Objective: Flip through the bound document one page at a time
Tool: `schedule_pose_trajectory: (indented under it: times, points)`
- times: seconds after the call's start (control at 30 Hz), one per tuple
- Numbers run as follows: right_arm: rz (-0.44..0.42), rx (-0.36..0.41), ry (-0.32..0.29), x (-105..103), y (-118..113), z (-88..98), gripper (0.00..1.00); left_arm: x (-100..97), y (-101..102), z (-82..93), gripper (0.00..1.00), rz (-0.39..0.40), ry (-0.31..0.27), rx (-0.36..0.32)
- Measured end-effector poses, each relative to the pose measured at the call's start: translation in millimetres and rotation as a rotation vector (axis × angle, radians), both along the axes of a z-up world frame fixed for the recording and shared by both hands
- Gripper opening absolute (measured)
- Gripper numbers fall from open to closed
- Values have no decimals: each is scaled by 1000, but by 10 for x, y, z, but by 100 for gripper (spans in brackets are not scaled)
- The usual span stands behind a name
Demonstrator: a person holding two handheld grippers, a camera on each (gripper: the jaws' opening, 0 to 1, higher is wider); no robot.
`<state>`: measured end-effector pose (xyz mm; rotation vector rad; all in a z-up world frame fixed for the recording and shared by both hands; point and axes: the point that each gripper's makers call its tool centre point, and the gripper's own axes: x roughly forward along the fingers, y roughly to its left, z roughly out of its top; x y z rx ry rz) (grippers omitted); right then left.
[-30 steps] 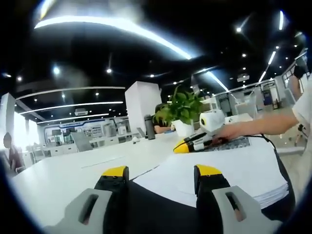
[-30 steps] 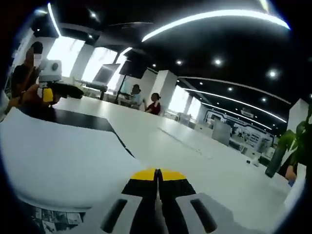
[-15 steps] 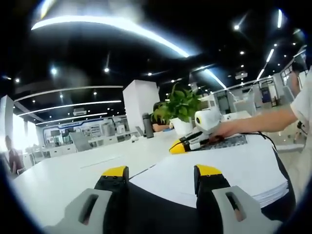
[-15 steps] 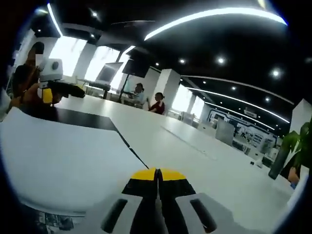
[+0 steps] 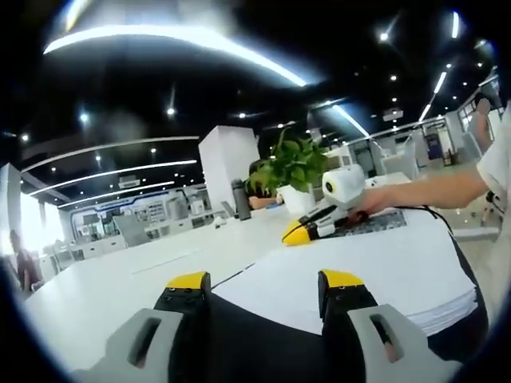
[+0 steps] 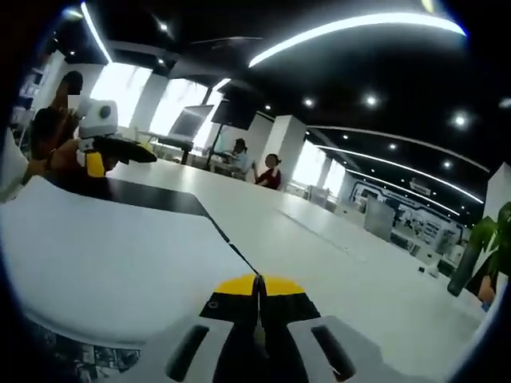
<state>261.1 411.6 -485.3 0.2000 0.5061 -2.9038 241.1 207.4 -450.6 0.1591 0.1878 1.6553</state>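
The bound document [image 5: 383, 271] lies open on the white table, its top white page [image 6: 104, 255] wide and blank, its black cover [image 6: 152, 197] spread flat beyond it. My left gripper [image 5: 264, 281] stands open low over the black cover [image 5: 255, 343], with nothing between its yellow tips. My right gripper [image 6: 257, 286] is shut on the white page's edge. In the left gripper view it [image 5: 297, 234] comes in from the right at the page's far edge, held by a hand. In the right gripper view the left gripper [image 6: 96, 162] sits at the far left above the cover.
A potted plant [image 5: 295, 171] and a dark bottle [image 5: 239, 199] stand on the long white table [image 5: 112, 275] behind the document. Two people [image 6: 271, 171] sit far off at the table's end. The page stack's thick edge [image 5: 455, 307] shows at the right.
The right gripper has lifted the page edge slightly, and its view has swung a little towards the left gripper. The left gripper has stayed open in place.
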Motion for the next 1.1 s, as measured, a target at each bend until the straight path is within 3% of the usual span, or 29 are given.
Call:
schedule_pose_trajectory:
  times: [0.07, 0.33, 0.53, 0.8, 1.1]
  points:
    - [21, -42, -9, 6, -41, -28, 4, 0, 2, -9, 55, -1, 4, -5]
    - [43, -18, -8, 54, -118, -25, 4, 2, 4, -23, 55, -3, 9, -11]
    - [81, -66, -22, 135, -206, -24, 4, 2, -4, -23, 55, -1, 7, -10]
    - [100, -37, -21, 190, -250, -15, 4, 5, 0, -28, 55, -3, 10, -14]
    - [126, -59, -29, 307, -299, 1, 4, 14, 0, -17, 55, -2, 5, -14]
